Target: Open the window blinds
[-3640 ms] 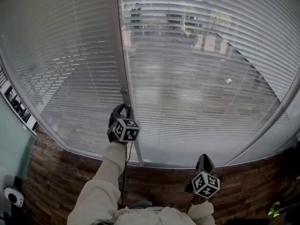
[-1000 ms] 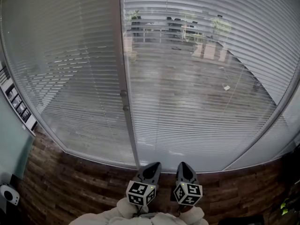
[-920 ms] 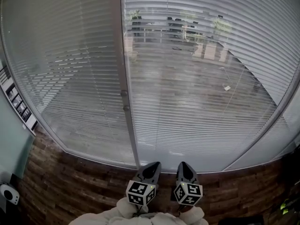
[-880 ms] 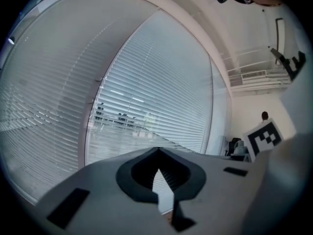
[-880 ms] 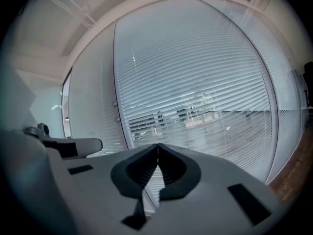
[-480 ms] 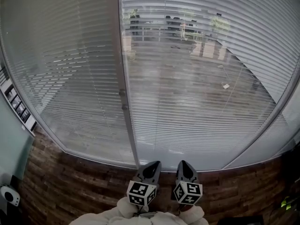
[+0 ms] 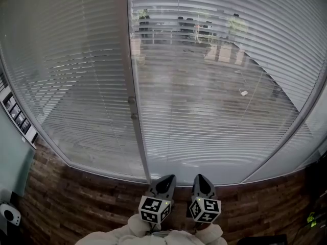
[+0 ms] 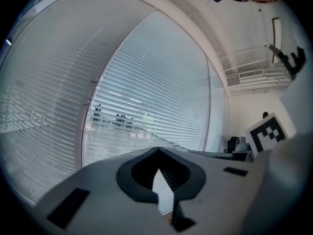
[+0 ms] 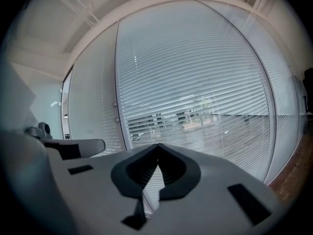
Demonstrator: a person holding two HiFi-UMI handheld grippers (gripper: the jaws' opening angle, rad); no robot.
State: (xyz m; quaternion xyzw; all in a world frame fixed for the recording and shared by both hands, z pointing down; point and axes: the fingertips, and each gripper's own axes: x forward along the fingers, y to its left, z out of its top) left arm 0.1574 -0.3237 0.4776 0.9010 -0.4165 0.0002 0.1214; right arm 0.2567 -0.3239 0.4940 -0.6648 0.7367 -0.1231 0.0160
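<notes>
L gripper (image 7: pixel 164 181) & R gripper (image 7: pixel 201 180) both closed tight, holding nothing, well apart from blinds (image 7: pixel 214 101).

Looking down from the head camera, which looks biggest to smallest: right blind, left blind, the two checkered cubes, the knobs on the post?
1. right blind
2. left blind
3. left cube and right cube: alike, enlarged by nearness
4. knobs

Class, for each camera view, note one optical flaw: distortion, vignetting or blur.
Head view: fisheye bows the straight blinds and window post. Left gripper view: black corners, left tool soft up close. Right gripper view: same dark rim, right tool blurred.
</notes>
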